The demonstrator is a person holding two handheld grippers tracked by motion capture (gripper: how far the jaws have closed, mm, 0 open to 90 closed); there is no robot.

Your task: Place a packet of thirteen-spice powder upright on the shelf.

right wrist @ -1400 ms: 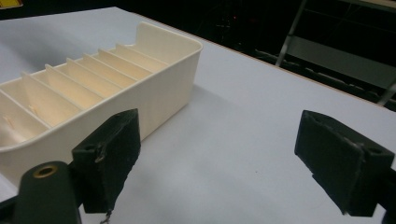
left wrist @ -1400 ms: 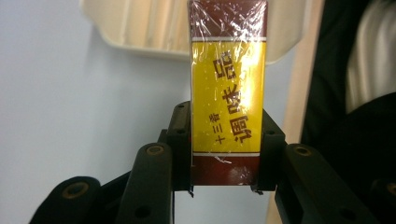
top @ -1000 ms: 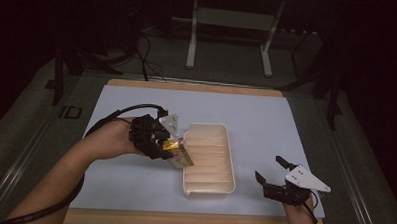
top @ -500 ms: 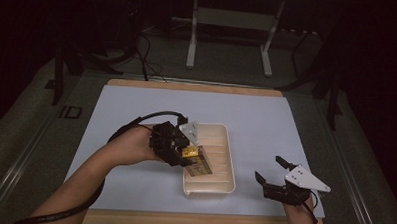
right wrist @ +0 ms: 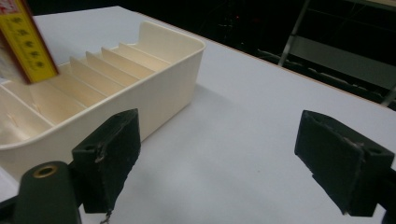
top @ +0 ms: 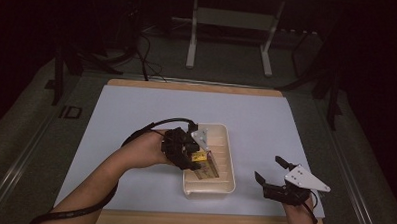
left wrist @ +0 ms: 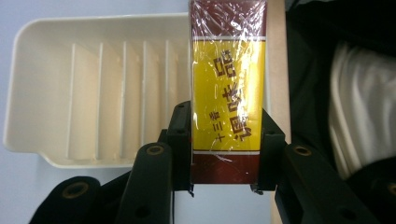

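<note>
Holding: left gripper [left wrist: 226, 140] is clamped on a yellow-and-red packet [left wrist: 228, 88], right over the near end of the cream tray [top: 228, 143].
Right gripper [right wrist: 233, 158]: jaws wide apart, nothing in them, just beside the tray on the white table [top: 266, 119].

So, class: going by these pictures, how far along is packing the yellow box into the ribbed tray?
Done: the left claw has gripped the yellow box and carried it over the cream tray. In hand: lowering it among the tray's dividers. Left: seating and releasing it. The right claw waits open on the table.
</note>
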